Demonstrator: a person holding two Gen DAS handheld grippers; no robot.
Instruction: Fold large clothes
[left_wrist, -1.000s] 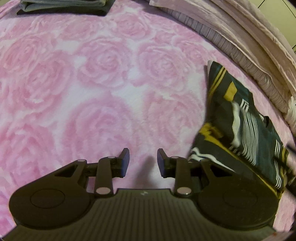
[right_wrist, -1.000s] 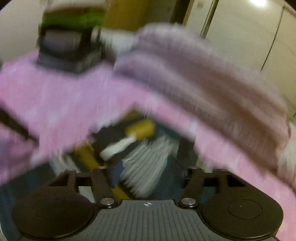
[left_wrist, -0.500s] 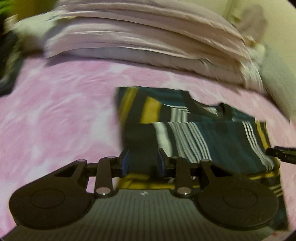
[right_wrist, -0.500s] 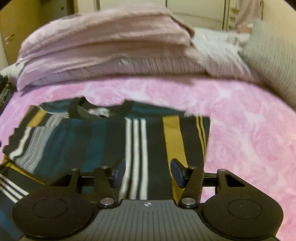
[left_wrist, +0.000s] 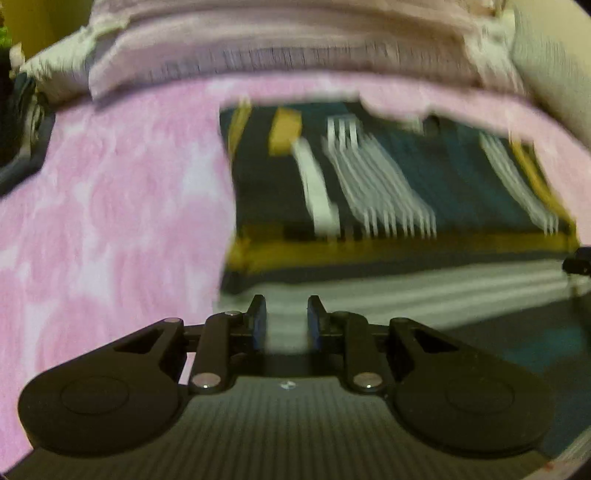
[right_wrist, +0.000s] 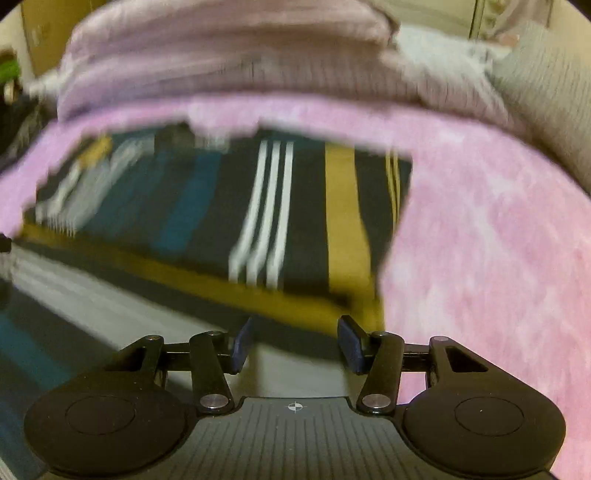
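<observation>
On the pink rose-patterned blanket lies your item: one large striped shirt, dark with white, teal and mustard bands, spread flat in front of a stack of folded pale bedding. Your left gripper sits at its near left edge, jaws narrow and just closing, with a fold of the pale-striped hem between them; whether the pads truly pinch it, blur keeps you from telling. Your right gripper sits at the near right edge, jaws set about halfway and closing too, cloth below and between them but not pressed. Both are placed at matching spots along the hem, probably so you can lift the near edge evenly for a fold.
</observation>
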